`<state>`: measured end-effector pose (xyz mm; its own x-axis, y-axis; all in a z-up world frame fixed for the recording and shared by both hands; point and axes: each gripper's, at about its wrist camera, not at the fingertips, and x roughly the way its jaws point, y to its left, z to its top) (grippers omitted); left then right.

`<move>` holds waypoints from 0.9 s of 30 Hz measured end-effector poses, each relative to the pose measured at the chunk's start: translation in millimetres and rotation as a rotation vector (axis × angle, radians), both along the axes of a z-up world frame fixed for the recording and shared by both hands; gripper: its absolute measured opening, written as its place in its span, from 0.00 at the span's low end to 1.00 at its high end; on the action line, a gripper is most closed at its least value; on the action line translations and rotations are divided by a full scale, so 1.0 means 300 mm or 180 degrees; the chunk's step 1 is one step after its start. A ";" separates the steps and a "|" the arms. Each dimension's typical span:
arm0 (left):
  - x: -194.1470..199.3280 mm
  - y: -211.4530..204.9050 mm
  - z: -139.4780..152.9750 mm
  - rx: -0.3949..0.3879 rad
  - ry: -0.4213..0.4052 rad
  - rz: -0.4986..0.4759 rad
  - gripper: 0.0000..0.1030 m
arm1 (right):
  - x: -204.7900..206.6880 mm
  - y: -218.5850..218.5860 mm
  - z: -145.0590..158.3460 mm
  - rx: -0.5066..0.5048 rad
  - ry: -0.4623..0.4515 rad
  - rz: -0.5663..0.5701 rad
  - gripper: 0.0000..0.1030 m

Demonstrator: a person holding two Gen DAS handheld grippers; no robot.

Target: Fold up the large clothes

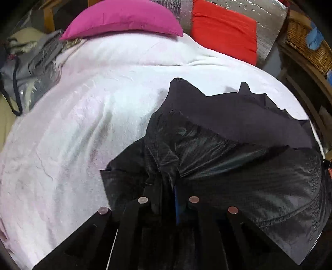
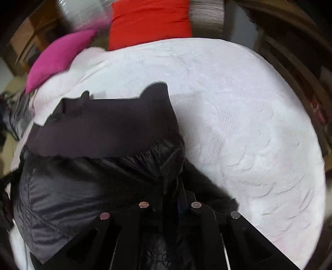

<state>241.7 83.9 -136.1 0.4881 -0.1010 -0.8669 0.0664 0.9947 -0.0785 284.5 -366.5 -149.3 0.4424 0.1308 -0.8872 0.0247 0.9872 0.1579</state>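
White bedspread [image 1: 83, 124]: 1 black jacket [image 1: 238, 155] | 2 pillows; left hand-held gripper [image 1: 168, 199], right hand-held gripper [image 2: 170, 204] each clamp jacket

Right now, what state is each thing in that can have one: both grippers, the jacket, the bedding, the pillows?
left gripper: shut on black jacket
right gripper: shut on black jacket
black jacket: bunched, lifted at both grips, ribbed hem lying on the blanket
white blanket: spread out, rumpled
pink pillow: lying at the blanket's far edge
red cushion: propped upright

a white blanket [image 1: 87, 116] covers the bed; a pink pillow [image 1: 122, 18] and a red cushion [image 1: 224, 31] lie at its far edge, a wicker basket [image 1: 307, 43] beside.
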 end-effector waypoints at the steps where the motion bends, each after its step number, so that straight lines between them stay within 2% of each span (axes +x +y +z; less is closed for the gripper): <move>1: -0.013 -0.006 0.020 0.0052 -0.0019 -0.0002 0.18 | -0.006 -0.004 0.011 0.0044 -0.0015 -0.0012 0.17; 2: -0.021 -0.002 0.038 0.0042 -0.0056 -0.0003 0.18 | -0.014 -0.016 0.028 0.0117 -0.0025 -0.0042 0.19; 3: -0.025 0.008 0.058 -0.0010 -0.0111 -0.0004 0.27 | -0.023 -0.029 0.046 0.0202 -0.0049 -0.0080 0.22; 4: -0.032 0.018 0.086 -0.0080 -0.0191 0.0003 0.43 | -0.032 -0.044 0.060 0.0277 -0.0080 -0.0102 0.25; 5: -0.033 0.022 0.109 -0.0132 -0.0254 0.0010 0.51 | -0.039 -0.057 0.081 0.0356 -0.0128 -0.0122 0.28; 6: -0.034 0.022 0.123 -0.0157 -0.0314 0.0010 0.66 | -0.044 -0.066 0.092 0.0380 -0.0152 -0.0131 0.38; 7: -0.028 0.013 0.140 -0.0128 -0.0393 -0.0007 0.72 | -0.043 -0.075 0.107 0.0403 -0.0191 -0.0158 0.60; 8: -0.013 -0.001 0.148 -0.0057 -0.0431 -0.0054 0.72 | -0.041 -0.081 0.116 0.0420 -0.0233 -0.0184 0.70; 9: 0.008 -0.012 0.145 -0.0017 -0.0427 -0.0094 0.72 | -0.032 -0.086 0.123 0.0427 -0.0283 -0.0201 0.73; 12: 0.089 -0.045 0.103 0.0008 -0.0191 -0.0246 0.72 | 0.016 -0.075 0.102 0.0513 -0.0154 -0.0129 0.73; 14: 0.141 -0.075 0.064 0.0143 -0.0057 -0.0330 0.72 | 0.050 -0.045 0.073 0.0413 -0.0021 -0.0005 0.73; 15: 0.147 -0.083 0.057 0.0183 -0.0048 -0.0334 0.71 | 0.065 -0.027 0.063 0.0376 -0.0001 0.0054 0.68; 16: 0.159 -0.086 0.050 0.0182 -0.0061 -0.0331 0.40 | 0.084 -0.017 0.055 0.0362 0.0002 0.0090 0.34; 17: 0.171 -0.080 0.038 0.0167 0.0015 -0.0288 0.19 | 0.098 -0.010 0.053 0.0286 0.0046 0.0091 0.19; 18: 0.176 -0.064 0.034 0.0110 0.0056 -0.0238 0.13 | 0.099 -0.007 0.054 0.0211 0.0035 0.0094 0.16; 21: 0.191 -0.008 0.019 -0.0078 0.0006 -0.0075 0.11 | 0.100 -0.056 0.051 0.0105 0.0007 -0.0008 0.12; 23: 0.213 0.014 -0.033 -0.0174 0.0159 0.0029 0.11 | 0.111 -0.085 -0.010 0.0206 0.0137 -0.0113 0.12; 25: 0.198 0.002 -0.025 -0.0087 0.0096 0.0015 0.13 | 0.097 -0.050 -0.012 0.0039 0.0089 -0.0076 0.15; 27: 0.174 -0.006 0.008 0.0010 0.0034 0.0026 0.22 | 0.075 -0.050 0.023 0.0136 0.0051 -0.0144 0.25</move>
<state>293.9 82.1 -133.6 0.4797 -0.0944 -0.8723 0.0575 0.9954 -0.0761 306.9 -381.5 -142.3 0.4344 0.1489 -0.8883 0.0719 0.9774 0.1990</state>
